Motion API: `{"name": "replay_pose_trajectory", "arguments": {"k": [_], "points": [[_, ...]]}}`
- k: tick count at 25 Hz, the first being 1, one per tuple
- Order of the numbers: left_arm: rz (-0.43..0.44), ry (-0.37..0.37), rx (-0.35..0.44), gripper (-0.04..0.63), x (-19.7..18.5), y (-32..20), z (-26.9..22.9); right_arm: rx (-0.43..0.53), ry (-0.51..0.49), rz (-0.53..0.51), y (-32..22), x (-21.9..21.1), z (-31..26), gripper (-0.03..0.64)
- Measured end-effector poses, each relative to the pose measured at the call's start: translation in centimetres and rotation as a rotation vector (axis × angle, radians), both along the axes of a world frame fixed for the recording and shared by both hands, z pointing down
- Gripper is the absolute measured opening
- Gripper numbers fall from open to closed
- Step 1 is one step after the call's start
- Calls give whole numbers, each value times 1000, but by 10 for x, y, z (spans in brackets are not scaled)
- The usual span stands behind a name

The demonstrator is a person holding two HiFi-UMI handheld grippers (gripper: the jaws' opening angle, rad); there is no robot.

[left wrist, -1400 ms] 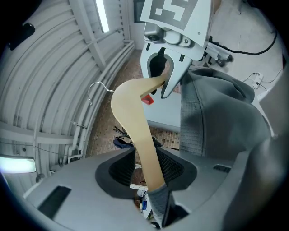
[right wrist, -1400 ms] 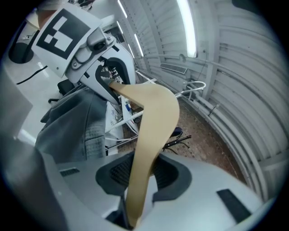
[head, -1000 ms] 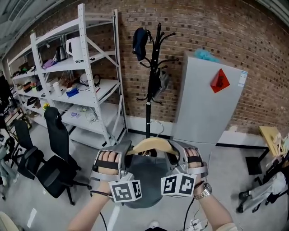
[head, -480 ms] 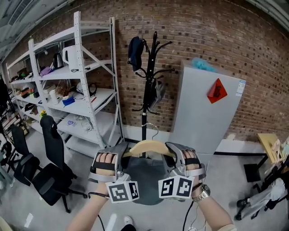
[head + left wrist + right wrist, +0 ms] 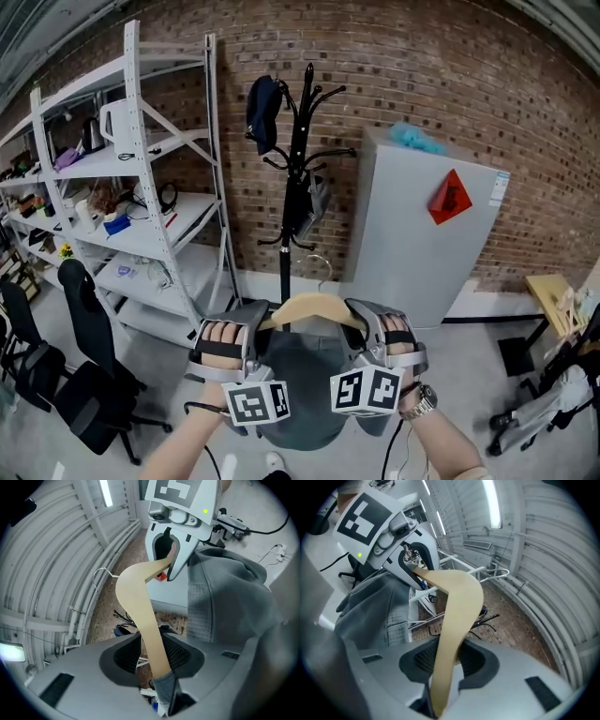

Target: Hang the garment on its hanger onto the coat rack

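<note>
Currently the left hand-held gripper (image 5: 255, 323) and right hand-held gripper (image 5: 364, 323) each pinch one end of the wooden hanger (image 5: 314, 307). Its grey garment (image 5: 305, 389) is held low before the coat rack (image 5: 298, 169). Uneven lifting could tilt the hanger and shed the garment. The hook (image 5: 323, 267) might also miss a prong or snag the dark blue item (image 5: 262, 108) hanging there.

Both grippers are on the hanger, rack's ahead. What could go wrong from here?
1. The black coat rack already carries a dark blue item and a grey item, so the thin metal hook may snag on them.
2. The left gripper and right gripper clamp the ends of the pale wooden hanger; releasing one could tilt it and let the grey garment slide off.
</note>
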State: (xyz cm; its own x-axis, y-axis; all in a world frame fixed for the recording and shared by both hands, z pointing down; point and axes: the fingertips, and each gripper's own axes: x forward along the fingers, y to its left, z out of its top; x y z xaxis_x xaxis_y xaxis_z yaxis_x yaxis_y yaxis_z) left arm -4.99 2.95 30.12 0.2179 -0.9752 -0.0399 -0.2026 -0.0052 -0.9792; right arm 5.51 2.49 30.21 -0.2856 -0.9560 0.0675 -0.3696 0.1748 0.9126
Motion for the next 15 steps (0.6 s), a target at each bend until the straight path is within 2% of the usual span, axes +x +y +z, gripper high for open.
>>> {"name": "replay_pose_trajectory", "arguments": {"k": [8, 15], "points": [[34, -15, 12, 137, -9, -66, 0, 6, 10, 38, -67, -10, 0, 103], [74, -14, 37, 137, -28, -99, -10, 33, 16, 55, -102, -29, -10, 104]]}}
